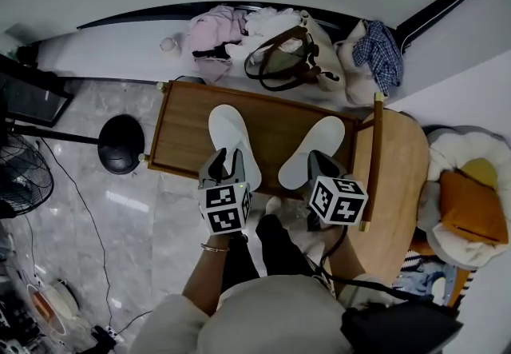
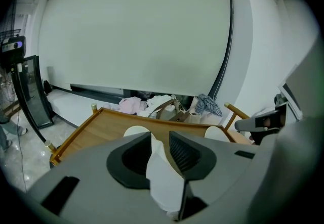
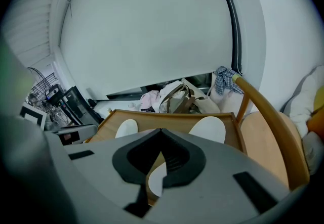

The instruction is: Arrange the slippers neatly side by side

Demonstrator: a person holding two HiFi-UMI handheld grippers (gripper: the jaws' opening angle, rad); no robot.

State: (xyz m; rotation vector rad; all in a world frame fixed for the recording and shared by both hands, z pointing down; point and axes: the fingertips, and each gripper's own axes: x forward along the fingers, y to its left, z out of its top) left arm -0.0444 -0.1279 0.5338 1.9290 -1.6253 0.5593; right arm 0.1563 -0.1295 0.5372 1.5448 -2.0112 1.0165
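Two slippers lie on one wooden worktop (image 1: 185, 130), a low board with a raised rim. Both are plain white, flat and thin, with broad rounded toes. The left slipper (image 1: 227, 130) points almost straight away from the person. The right slipper (image 1: 321, 143) slants to the right, so the toes spread wide while the heels come nearer. Bare wood shows between them and they do not touch.

There are two tongs, one at each heel, and each carries one marker cube. The left cube (image 1: 224, 208) and the right cube (image 1: 338, 200) sit just in front of the person's knees. The left tongs (image 2: 160, 137) are spread, and the left slipper's heel runs up between them. Its white edge lies close to the ribbed right pad, but the pads do not press on it. The right tongs (image 3: 161, 130) are pressed together at their tips, and the white heel edge of the right slipper is pinched in the narrow gap just behind them.

Beyond the worktop, against the wall, lie one brown-handled bag (image 1: 283, 57), a heap of pale clothes (image 1: 211, 31) and one checked cloth (image 1: 382, 49). One wooden chair (image 1: 399, 184) stands at the worktop's right end.
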